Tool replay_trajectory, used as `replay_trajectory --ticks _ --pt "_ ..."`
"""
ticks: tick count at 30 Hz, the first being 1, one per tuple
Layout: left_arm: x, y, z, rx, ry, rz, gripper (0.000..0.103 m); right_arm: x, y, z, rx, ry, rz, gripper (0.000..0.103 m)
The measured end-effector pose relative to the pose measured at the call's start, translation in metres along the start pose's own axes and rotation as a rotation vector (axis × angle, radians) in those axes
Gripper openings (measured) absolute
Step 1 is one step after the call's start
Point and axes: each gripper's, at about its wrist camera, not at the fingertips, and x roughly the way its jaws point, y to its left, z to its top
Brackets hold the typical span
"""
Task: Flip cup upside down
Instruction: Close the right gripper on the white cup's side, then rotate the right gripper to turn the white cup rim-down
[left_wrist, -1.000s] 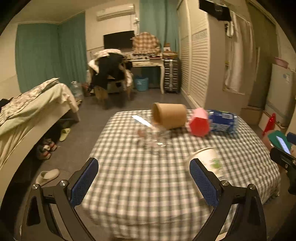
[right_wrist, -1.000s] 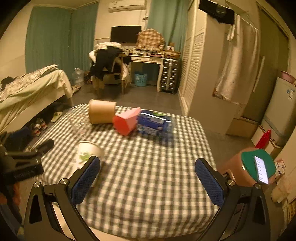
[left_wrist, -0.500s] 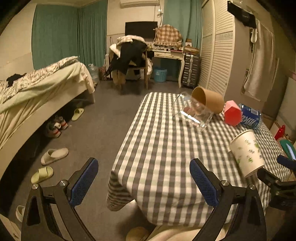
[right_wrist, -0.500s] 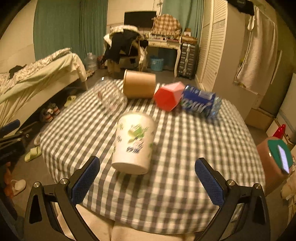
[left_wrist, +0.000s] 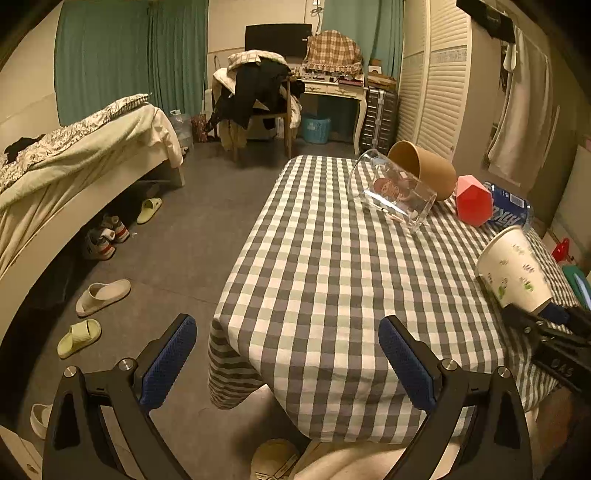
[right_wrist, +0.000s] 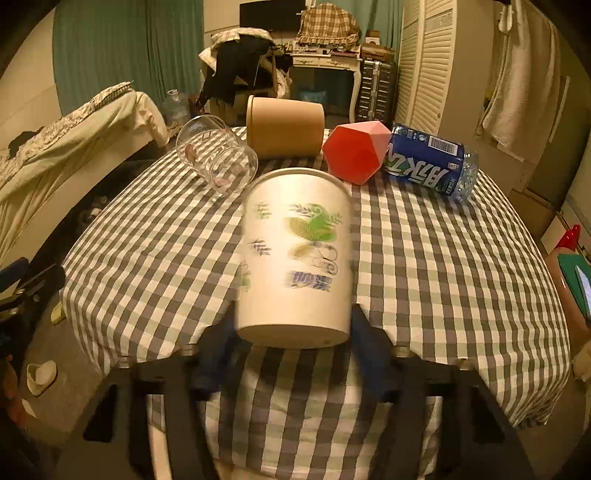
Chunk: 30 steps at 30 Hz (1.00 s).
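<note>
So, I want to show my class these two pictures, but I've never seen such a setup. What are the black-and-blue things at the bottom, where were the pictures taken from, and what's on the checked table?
No robot here: a person holds a pair of tongs in each hand, with a wide-angle camera on each looking along its two fingers.

The left camera shows the left tongs open, holding nothing, beside the table.

The right camera shows the right tongs closed on the base of a white paper cup, held tilted.

Lying on the checked cloth are a clear glass, a brown paper tub, a red faceted cup and a blue-labelled bottle, all on their sides.
</note>
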Motion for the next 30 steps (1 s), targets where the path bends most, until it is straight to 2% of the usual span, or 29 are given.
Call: replay_trajectory --ticks 3,6,9,13,16,17,19,24,30 --pt "0.003 0.001 0.000 -0.008 0.008 -0.004 0.102 -0.008 0.000 0.007 -0.027 0.004 0.006 0.055" --pt "0.005 0.002 -0.003 -0.007 0.017 -0.009 0.102 -0.015 0.001 0.017 -0.085 0.050 0.026 0.055" --pt "0.006 0.003 -0.005 -0.010 0.021 -0.012 0.102 -0.019 0.002 0.030 -0.194 0.165 0.064 0.055" --pt "0.009 0.005 -0.007 -0.027 0.029 -0.020 0.102 -0.021 0.009 0.043 -0.436 0.305 0.014 0.055" --pt "0.015 0.005 -0.009 -0.032 0.043 -0.024 0.102 -0.023 0.009 0.051 -0.540 0.404 0.002 0.055" --pt "0.016 0.005 -0.010 -0.032 0.047 -0.025 0.102 -0.022 0.009 0.056 -0.577 0.465 0.002 0.055" --pt "0.020 0.005 -0.010 -0.032 0.054 -0.028 0.102 -0.020 0.007 0.064 -0.617 0.551 0.012 0.055" --pt "0.028 0.004 -0.007 -0.026 0.064 -0.033 0.102 -0.007 0.011 0.080 -0.669 0.700 0.040 0.055" --pt "0.036 0.003 0.000 -0.014 0.071 -0.040 0.102 0.030 0.017 0.094 -0.675 0.847 0.046 0.055"
